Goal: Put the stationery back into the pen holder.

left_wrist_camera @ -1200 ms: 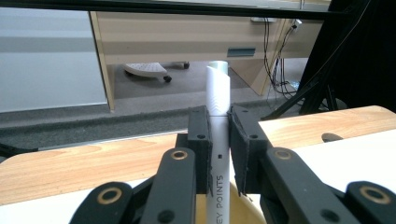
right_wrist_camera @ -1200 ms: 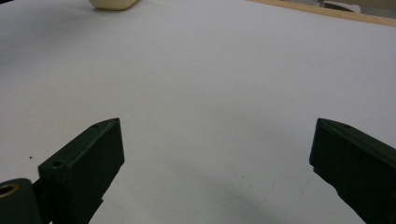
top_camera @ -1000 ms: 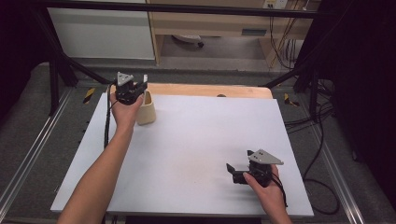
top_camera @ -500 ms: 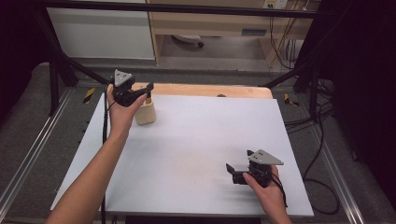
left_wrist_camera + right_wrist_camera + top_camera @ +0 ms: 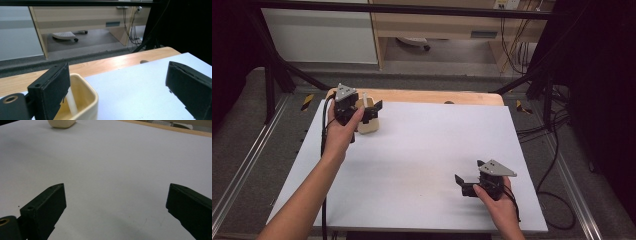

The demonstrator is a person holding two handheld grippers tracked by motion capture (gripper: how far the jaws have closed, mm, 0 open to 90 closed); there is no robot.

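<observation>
High view: the left gripper (image 5: 371, 111) is seen upper left of frame, held in the left hand (image 5: 341, 131), over the far-left corner of the white table sheet (image 5: 422, 150); its jaws have just been opening and are set wide, w/ nothing clamped. A cream cup (image 5: 369, 122) is seen directly under/behind it, w/ a thin white stick (image 5: 365, 99) poking up from it; contact btw jaws and cup can't be told here. The right gripper (image 5: 468, 181) is seen lower right of frame, in the right hand (image 5: 497, 205), jaws wide apart, nothing btw them, resting low over bare sheet, well apart from the cup. Left gripper view: the cup (image 5: 82, 100) is seen at bottom left, beside and behind the left-hand jaw, not pinched; the stick (image 5: 72, 101) is seen leaning inside it. The other jaw is far off at frame right, over bare sheet. Right gripper view: both jaws are seen spread to the frame's bottom corners, only sheet btw them; the cup (image 5: 61, 123) is seen far off at top left.
</observation>
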